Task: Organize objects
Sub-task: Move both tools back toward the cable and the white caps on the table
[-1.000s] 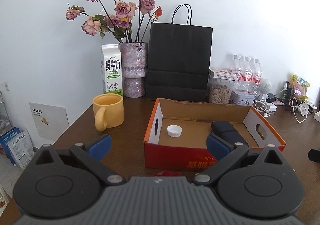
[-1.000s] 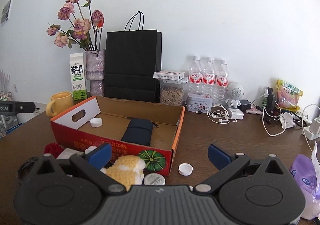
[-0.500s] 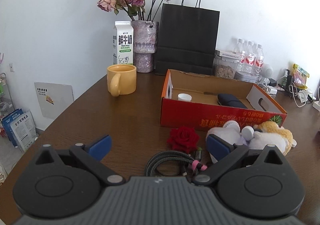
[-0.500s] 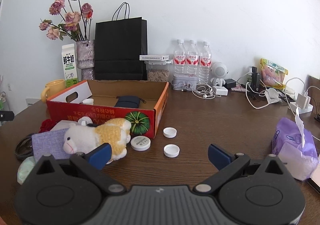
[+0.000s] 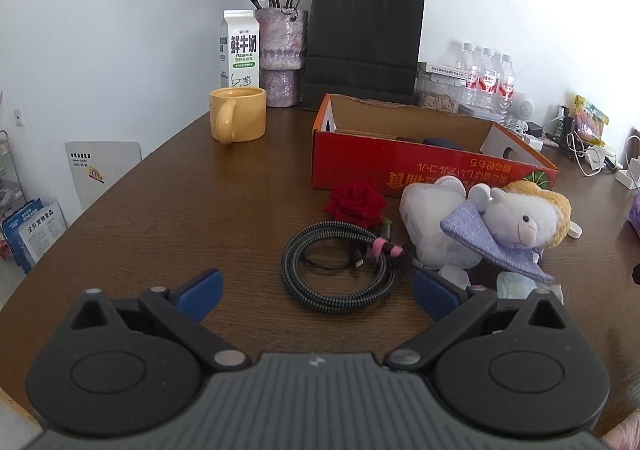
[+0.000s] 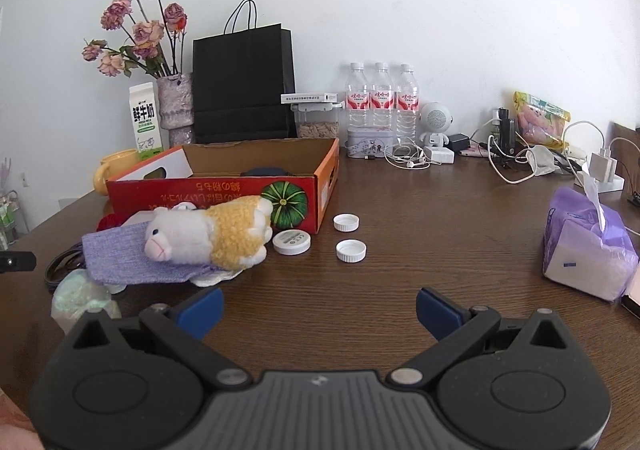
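Both grippers, left (image 5: 316,292) and right (image 6: 318,308), hover over the table (image 6: 420,210) with fingers spread wide and empty. A coiled cable (image 5: 340,266), red rose (image 5: 355,202) and plush sheep (image 6: 208,236) lie near the table's front edge, beside the red box (image 6: 224,194); two white caps (image 6: 348,236) sit off the box's right corner.

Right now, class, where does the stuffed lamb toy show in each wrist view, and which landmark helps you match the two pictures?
Left wrist view: the stuffed lamb toy lies at right of centre, before the red box.
Right wrist view: the toy lies at left of centre, before the same box.
Shared landmark: the black paper bag by the wall.
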